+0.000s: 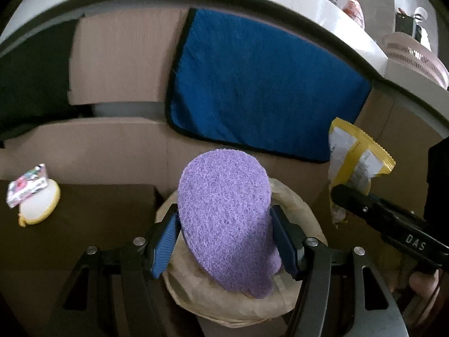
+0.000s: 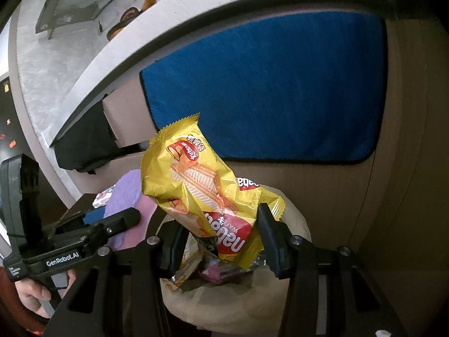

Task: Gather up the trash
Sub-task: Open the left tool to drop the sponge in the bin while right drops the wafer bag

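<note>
Cardboard backs a plush blue towel (image 1: 261, 84), fuzzy purple pad (image 1: 227, 224), crinkly wrapper (image 2: 202, 193).

A blue towel (image 1: 263, 84) with a dark hem hangs flat against brown cardboard panels (image 1: 120, 56), straight ahead of the gripper (image 1: 224, 241) and above it. Far to that gripper's left, on a dark low surface, lies a small yellow-rimmed white case (image 1: 39, 205) with a colourful little packet (image 1: 26, 185) resting on top of it. Up and to the right, on a pale countertop (image 1: 308, 2), stand a pink slotted basket (image 1: 415, 56) and an orange-capped bottle (image 1: 355, 8).
</note>
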`<state>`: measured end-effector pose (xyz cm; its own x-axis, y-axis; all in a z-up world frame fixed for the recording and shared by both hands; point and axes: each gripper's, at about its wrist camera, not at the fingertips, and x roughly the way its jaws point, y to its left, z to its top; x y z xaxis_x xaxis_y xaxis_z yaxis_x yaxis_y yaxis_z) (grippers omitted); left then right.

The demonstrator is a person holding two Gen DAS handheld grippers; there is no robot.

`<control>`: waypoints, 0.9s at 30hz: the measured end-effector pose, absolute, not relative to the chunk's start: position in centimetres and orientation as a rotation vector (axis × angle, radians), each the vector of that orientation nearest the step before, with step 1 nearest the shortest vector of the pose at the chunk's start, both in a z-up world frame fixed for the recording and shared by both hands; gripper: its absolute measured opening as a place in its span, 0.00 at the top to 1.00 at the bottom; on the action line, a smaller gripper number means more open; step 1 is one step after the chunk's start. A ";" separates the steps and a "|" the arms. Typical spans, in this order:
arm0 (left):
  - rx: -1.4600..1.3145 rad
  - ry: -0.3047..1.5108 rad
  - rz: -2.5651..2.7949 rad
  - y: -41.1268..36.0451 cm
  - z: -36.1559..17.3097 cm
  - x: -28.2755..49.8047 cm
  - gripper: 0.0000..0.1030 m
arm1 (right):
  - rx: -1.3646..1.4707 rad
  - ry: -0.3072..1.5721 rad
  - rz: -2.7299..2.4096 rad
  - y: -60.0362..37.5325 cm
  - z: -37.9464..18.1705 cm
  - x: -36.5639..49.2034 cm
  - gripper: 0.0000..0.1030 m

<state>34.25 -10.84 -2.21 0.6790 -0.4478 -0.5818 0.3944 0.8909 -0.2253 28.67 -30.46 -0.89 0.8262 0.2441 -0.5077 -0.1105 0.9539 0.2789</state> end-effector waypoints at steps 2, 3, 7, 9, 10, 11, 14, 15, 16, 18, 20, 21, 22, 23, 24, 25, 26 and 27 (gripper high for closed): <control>-0.122 0.721 -0.529 -10.7 -2.9 35.4 0.37 | 0.259 0.571 0.193 -30.7 -1.3 28.9 0.54; -0.140 0.742 -0.545 -10.6 -3.2 36.0 0.37 | 0.272 0.572 0.196 -30.5 -1.3 29.4 0.52; -0.152 0.816 -0.552 -10.4 -4.7 37.4 0.35 | 0.306 0.572 0.177 -30.5 -2.3 29.5 0.32; -0.163 0.820 -0.555 -10.2 -4.9 37.6 0.35 | 0.314 0.582 0.163 -30.5 -2.7 29.7 0.32; -0.177 0.817 -0.557 -9.9 -4.8 37.7 0.35 | 0.318 0.585 0.164 -30.7 -2.8 29.7 0.32; -0.193 0.813 -0.558 -9.8 -4.6 37.8 0.35 | 0.325 0.588 0.168 -30.7 -2.9 29.7 0.32; -0.248 0.774 -0.554 -8.5 -3.5 37.9 0.35 | 0.342 0.591 0.181 -30.8 -3.2 29.6 0.31; -0.265 0.761 -0.550 -8.1 -3.2 37.8 0.35 | 0.344 0.589 0.183 -30.8 -3.2 29.6 0.31; -0.276 0.752 -0.544 -7.6 -2.8 37.7 0.35 | 0.346 0.584 0.186 -30.8 -3.2 29.5 0.31; -0.283 0.740 -0.513 -6.4 -2.3 37.7 0.35 | 0.355 0.571 0.192 -30.7 -3.0 29.3 0.31; -0.260 0.727 -0.463 -5.0 -1.9 36.9 0.35 | 0.368 0.570 0.193 -30.6 -2.9 29.2 0.30; -0.243 0.718 -0.441 -4.3 -1.8 36.4 0.35 | 0.375 0.572 0.194 -30.4 -2.8 29.1 0.30; -0.222 0.707 -0.413 -3.4 -1.5 35.7 0.35 | 0.381 0.574 0.192 -30.6 -2.7 28.8 0.30; -0.204 0.700 -0.387 -2.3 -1.2 34.9 0.35 | 0.385 0.578 0.190 -30.5 -2.6 28.5 0.30; -0.193 0.698 -0.365 -1.3 -0.9 34.3 0.35 | 0.388 0.580 0.191 -30.3 -2.5 28.3 0.30; -0.185 0.696 -0.340 -0.1 -0.6 33.6 0.35 | 0.388 0.578 0.194 -29.9 -2.1 27.9 0.30; -0.179 0.695 -0.312 1.1 -0.2 33.0 0.35 | 0.387 0.572 0.197 -29.5 -1.7 27.6 0.30; -0.178 0.690 -0.280 2.6 0.5 32.3 0.35 | 0.387 0.563 0.201 -29.2 -1.2 27.3 0.30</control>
<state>32.26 2.62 0.46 0.7360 -0.3117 -0.6010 0.1945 0.9476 -0.2532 27.32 -29.16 -1.21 0.8288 0.2886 -0.4794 -0.0798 0.9089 0.4093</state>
